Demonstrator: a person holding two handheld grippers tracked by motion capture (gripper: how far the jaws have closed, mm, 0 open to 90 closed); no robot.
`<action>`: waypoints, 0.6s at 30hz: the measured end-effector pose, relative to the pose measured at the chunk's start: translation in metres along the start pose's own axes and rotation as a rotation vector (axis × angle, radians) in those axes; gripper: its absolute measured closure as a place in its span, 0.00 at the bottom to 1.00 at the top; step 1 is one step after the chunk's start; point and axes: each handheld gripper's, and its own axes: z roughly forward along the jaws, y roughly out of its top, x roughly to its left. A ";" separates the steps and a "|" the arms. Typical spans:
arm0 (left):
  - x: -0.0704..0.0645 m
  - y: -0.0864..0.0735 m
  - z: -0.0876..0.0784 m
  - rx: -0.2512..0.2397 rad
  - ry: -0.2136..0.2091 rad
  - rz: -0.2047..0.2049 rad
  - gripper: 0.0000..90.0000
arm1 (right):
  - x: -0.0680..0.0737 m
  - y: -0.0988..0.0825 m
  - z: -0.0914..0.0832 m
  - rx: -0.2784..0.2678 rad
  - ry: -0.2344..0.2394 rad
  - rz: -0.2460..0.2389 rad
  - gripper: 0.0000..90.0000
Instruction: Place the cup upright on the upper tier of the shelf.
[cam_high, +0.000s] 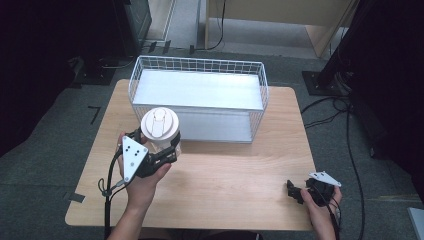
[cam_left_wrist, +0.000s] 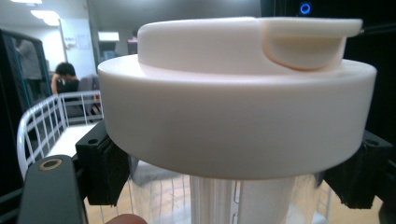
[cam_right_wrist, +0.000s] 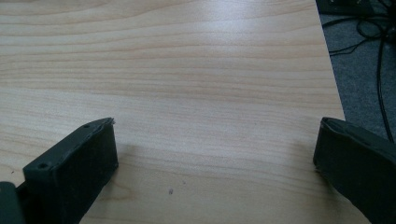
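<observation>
So I've got the clear cup (cam_high: 161, 134) with its white lid pinched in my left tongs (cam_high: 156, 146), just in front of the wire basket (cam_high: 197, 65), right tongs (cam_high: 296, 192) spread idle over the surface (cam_high: 235, 170), my guess is the drop-in's left.

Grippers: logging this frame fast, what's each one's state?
Left gripper: shut on the lidded cup.
Right gripper: open, nothing between its jaws.

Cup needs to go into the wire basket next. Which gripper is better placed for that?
Left, likely. The left gripper is shut on the cup beside the wire basket. The right gripper is open at the table's near right corner.
</observation>
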 end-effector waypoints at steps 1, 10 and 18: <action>0.000 0.002 0.002 -0.010 0.003 0.001 0.18 | 0.000 0.000 0.000 0.000 0.000 0.000 0.00; 0.000 0.018 0.020 -0.089 0.021 0.018 0.18 | 0.000 0.000 0.000 -0.002 0.004 -0.001 0.00; 0.001 0.028 0.036 -0.112 0.024 0.024 0.18 | 0.000 0.000 0.000 -0.001 0.006 -0.002 0.00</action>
